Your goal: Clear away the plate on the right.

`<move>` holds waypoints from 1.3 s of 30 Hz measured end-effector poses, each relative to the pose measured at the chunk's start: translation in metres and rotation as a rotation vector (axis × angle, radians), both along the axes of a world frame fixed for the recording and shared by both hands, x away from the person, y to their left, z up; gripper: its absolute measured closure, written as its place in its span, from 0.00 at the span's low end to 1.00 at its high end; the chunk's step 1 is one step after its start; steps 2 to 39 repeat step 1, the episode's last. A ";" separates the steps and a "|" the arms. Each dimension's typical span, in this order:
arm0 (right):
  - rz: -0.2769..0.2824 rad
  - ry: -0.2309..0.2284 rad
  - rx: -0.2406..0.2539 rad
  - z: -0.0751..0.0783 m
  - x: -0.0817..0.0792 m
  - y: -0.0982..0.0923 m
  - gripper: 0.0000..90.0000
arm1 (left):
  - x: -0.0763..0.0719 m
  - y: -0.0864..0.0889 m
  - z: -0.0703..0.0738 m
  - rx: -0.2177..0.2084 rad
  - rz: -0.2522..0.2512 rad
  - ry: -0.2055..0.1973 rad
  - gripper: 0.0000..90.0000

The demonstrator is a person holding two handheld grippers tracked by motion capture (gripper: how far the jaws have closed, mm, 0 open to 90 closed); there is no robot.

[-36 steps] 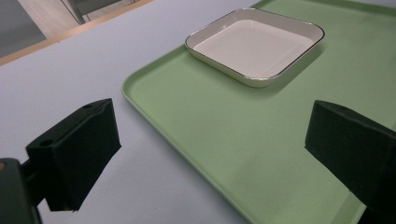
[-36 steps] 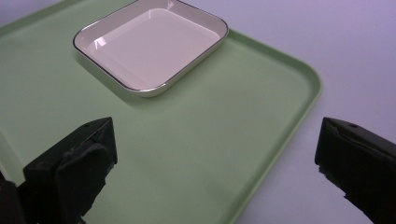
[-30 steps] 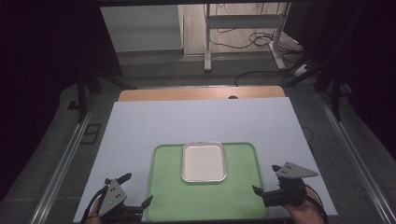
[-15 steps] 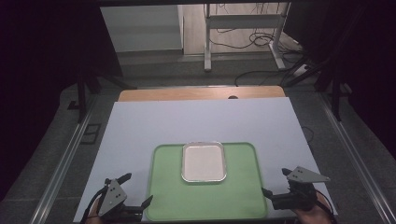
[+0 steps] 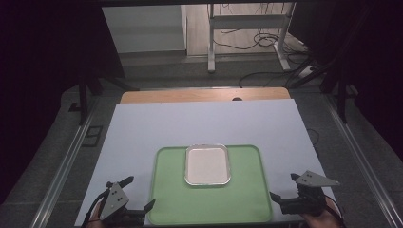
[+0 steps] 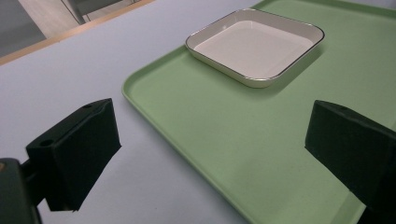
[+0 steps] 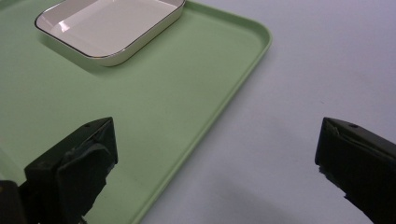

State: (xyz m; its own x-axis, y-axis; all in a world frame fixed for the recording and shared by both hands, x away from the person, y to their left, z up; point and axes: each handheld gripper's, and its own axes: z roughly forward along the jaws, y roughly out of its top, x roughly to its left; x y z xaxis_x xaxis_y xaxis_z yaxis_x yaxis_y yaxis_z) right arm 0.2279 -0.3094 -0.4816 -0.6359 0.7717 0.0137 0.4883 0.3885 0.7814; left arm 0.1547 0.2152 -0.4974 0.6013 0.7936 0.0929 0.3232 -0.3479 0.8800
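At six o'clock my left gripper (image 5: 127, 209) and right gripper (image 5: 295, 195) stood wide open, holding nothing, flanking the green tray (image 5: 209, 205). At twelve, the empty white dish (image 5: 207, 164) sat on the tray's far half. Nothing was engaged; I judged a reach came next.

We see our two grippers, L (image 5: 134, 196) & R (image 5: 288, 187): black bodies w/ blocky black jaws, each topped by a grey three-cornered plate w/ small holes; thin black cables trail behind.
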 end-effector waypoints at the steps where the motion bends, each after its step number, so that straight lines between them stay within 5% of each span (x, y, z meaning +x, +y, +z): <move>1: 0.002 0.001 0.004 0.000 0.000 0.000 0.00 | 0.000 0.000 0.000 0.000 0.000 0.002 0.03; 39: 0.002 0.001 0.004 0.000 0.000 0.000 0.00 | 0.000 0.000 0.000 0.000 0.000 0.002 0.03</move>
